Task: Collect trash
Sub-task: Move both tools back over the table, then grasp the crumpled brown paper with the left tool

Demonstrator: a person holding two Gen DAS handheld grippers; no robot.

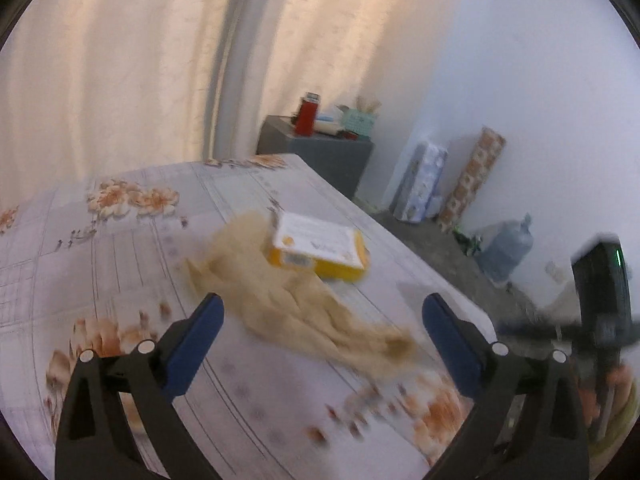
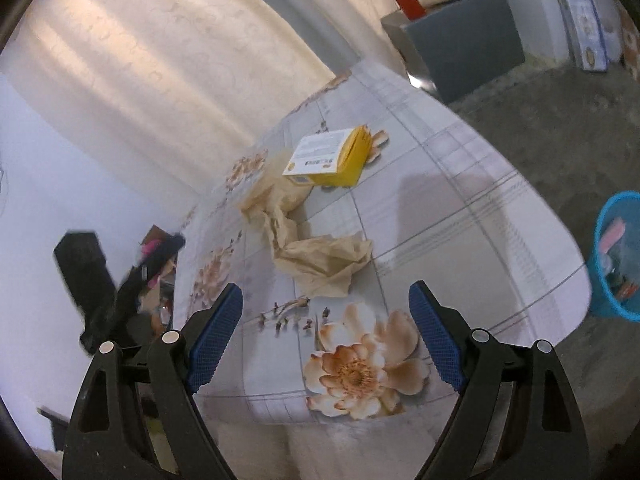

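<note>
Crumpled tan paper [image 1: 288,296] lies on the flowered table [image 1: 120,248], and a yellow box [image 1: 320,246] rests against its far end. My left gripper [image 1: 322,308] hovers open just short of the paper, nothing between its blue pads. In the right wrist view the same tan paper [image 2: 316,252] and yellow box [image 2: 332,156] lie further up the table [image 2: 460,200]. My right gripper [image 2: 326,300] stands open near the table's front edge, short of the paper and empty. The other gripper shows as a dark blurred shape [image 2: 96,280] at the left.
A blue mesh bin [image 2: 618,256] with rubbish in it stands on the floor right of the table. A grey cabinet [image 1: 320,152] carrying a red flask and small items stands behind. Rolled packages and a water jug [image 1: 508,248] line the wall. Curtains hang at the back.
</note>
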